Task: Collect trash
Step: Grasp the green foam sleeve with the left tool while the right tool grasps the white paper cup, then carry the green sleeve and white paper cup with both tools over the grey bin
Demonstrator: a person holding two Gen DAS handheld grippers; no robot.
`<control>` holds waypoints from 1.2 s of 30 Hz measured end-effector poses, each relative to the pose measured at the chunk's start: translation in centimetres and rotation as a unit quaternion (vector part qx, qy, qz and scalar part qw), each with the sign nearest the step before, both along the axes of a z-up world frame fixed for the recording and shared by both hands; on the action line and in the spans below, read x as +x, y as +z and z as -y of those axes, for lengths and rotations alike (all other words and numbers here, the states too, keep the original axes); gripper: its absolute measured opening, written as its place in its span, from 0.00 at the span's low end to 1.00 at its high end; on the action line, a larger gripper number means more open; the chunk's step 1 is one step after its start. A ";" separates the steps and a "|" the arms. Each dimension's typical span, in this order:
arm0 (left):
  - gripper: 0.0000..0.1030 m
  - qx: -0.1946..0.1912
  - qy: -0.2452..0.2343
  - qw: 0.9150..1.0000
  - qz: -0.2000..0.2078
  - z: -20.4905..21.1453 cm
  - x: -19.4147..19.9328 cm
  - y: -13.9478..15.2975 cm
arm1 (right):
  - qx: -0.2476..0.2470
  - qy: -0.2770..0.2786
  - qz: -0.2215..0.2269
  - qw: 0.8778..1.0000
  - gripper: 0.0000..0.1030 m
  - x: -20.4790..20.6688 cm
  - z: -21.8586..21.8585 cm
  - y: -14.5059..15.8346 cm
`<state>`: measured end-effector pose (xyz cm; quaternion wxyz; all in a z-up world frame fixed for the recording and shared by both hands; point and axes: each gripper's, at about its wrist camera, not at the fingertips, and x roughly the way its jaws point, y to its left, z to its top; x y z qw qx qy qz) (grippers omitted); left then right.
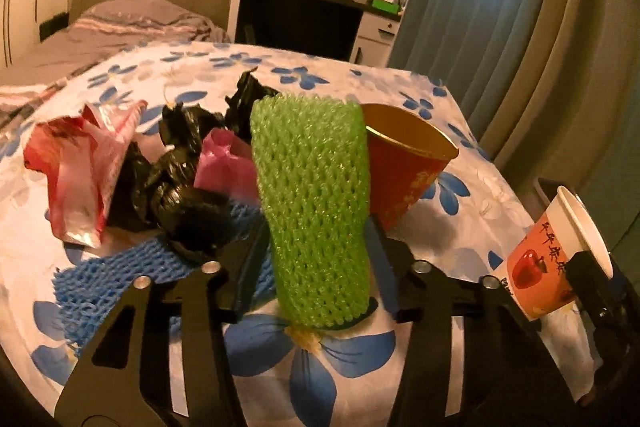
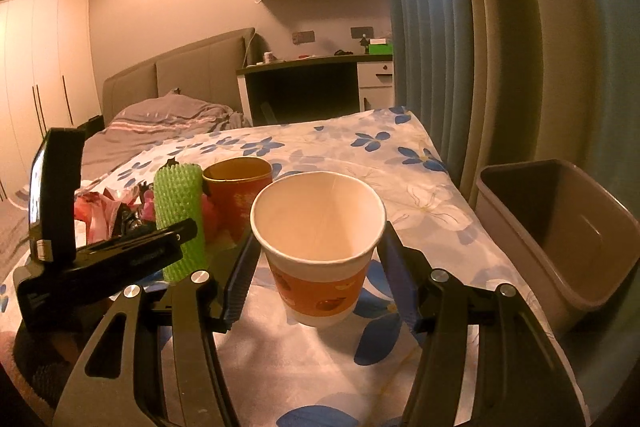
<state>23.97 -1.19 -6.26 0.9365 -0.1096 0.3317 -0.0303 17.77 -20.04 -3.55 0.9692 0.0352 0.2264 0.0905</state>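
Left hand-held gripper (image 1: pixel 318 227) clamps one green foam net sleeve (image 1: pixel 314 211), upright between both fingers. Right hand-held gripper (image 2: pixel 318 259) holds one white paper cup (image 2: pixel 318 239) with orange band, upright, pads on its sides. Relative to the green sleeve: one red cup (image 1: pixel 404 163) just right, one pink scrap (image 1: pixel 224 163) just left, one crumpled black bag (image 1: pixel 180 187) further left, one red-white wrapper (image 1: pixel 80 171) beyond it, one blue net (image 1: pixel 120 287) lying low-left. All on floral-cloth surface (image 2: pixel 420 187). One grey bin (image 2: pixel 560 235) off surface's right edge.
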 end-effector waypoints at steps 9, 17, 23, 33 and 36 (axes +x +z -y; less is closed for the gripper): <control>0.16 -0.015 -0.011 1.000 0.008 -0.2 -1.1 0.4 | 0.001 0.001 -0.001 1.000 0.57 -0.1 0.0 0.0; 0.12 -0.026 -0.013 0.998 0.049 -0.7 -4.1 2.4 | 0.000 0.000 0.003 1.000 0.57 -0.8 0.3 0.3; 0.12 -0.024 -0.014 0.996 0.084 -0.8 -6.7 4.9 | 0.002 -0.005 0.009 1.000 0.57 -1.8 0.7 0.8; 0.12 -0.006 -0.020 0.995 0.100 0.4 -8.6 6.0 | -0.005 -0.001 0.024 1.000 0.57 -3.7 1.0 2.0; 0.12 -0.003 -0.022 0.994 0.103 0.6 -9.0 6.2 | -0.006 0.000 0.026 1.000 0.57 -4.0 1.2 2.2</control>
